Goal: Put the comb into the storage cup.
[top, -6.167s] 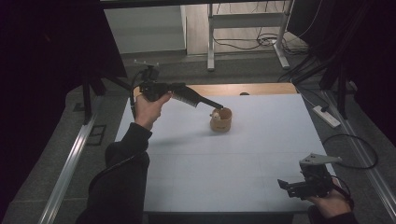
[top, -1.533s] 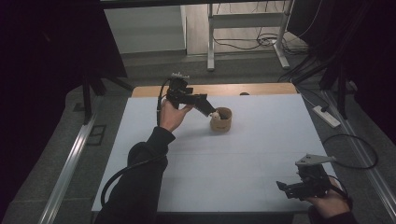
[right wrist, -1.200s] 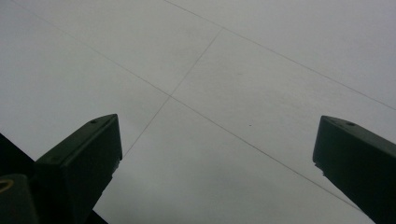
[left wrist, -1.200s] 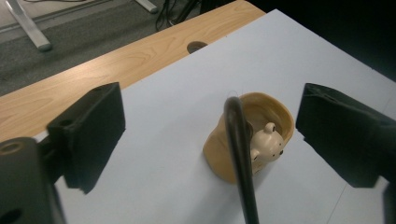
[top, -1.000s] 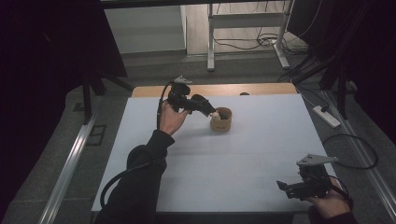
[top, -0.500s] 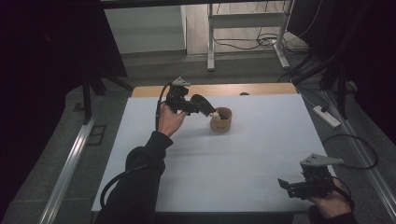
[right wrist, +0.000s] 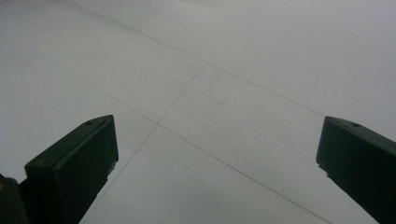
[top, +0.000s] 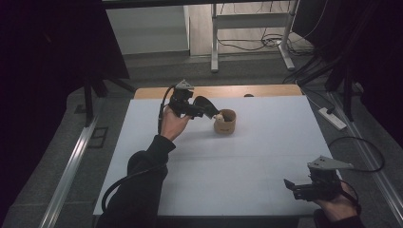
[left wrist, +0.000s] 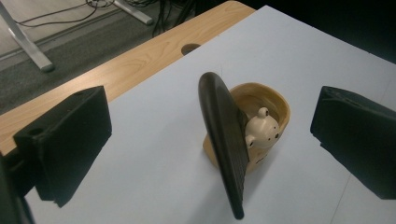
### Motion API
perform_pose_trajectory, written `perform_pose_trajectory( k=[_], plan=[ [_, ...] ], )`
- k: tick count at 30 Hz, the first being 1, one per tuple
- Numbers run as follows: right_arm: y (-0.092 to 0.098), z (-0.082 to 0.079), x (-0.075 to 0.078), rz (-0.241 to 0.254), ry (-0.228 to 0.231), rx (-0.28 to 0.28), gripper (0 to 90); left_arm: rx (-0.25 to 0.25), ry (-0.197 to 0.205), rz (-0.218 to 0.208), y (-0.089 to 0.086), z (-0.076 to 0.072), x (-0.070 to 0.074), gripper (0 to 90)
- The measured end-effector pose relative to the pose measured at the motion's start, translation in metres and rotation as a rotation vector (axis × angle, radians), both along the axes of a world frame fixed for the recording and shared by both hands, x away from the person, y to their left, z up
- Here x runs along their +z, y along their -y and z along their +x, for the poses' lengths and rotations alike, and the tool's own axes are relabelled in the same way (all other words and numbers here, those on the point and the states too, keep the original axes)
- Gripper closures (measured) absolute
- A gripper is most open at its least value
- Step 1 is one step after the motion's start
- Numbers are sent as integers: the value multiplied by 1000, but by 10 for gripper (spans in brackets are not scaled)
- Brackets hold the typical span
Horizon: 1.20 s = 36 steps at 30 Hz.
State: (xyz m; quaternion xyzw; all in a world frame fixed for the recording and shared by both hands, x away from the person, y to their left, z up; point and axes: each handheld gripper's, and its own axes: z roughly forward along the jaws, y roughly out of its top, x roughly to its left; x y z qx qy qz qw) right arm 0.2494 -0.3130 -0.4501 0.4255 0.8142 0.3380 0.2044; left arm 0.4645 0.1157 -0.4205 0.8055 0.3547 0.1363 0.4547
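A tan cup (top: 225, 122) stands on the white table (top: 247, 161), towards the back. A small cream bear figure (left wrist: 262, 130) looks out over the rim of the cup (left wrist: 276, 100). My left gripper (top: 209, 108) is held in the air just left of it, pointing at the cup. In the left gripper view its jaws stand wide apart around the left gripper (left wrist: 212, 105) midline. A thin dark oval piece (left wrist: 223, 140) stands edge-on between them, against the cup, and neither jaw touches it. My right gripper (top: 291, 186) is low at the table's front right, open over bare tabletop, as the right gripper (right wrist: 217, 126) view shows.
A wooden strip (top: 266, 90) with a round hole (left wrist: 190, 47) runs along the table's far edge. A power strip (top: 331, 118) and cables lie on the floor to the right. Metal frame legs (top: 215, 47) stand beyond the table.
Since 6.2 s ago the left gripper moved right, up close to the cup. Over the last second it barely shifted. The right gripper stayed put.
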Motion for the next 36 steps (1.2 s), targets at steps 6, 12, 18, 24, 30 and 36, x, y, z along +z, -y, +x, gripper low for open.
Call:
perform_pose_trajectory(
  k=[6, 12, 18, 24, 30, 36],
  plan=[
    [-1, 1, -1, -8, -10, -2, 0, -2, -20, 1, -4, -2, -4, 0],
    [-1, 2, -1, -10, -22, -7, 0, 2, -32, 5, -8, -5, -6, 0],
    [-1, 3, -2, -19, -42, -7, 0, -5, -44, 22, -11, -12, -9, 0],
    [-1, 3, -2, -19, -51, -12, 0, -5, -51, 22, -13, -16, -12, 0],
    [-1, 3, -2, -21, -53, -13, 0, -1, -62, 19, -16, -21, -14, 0],
    [-2, 3, -2, -24, -54, -10, 0, 5, -67, 12, -20, -25, -15, 0]
  ],
)
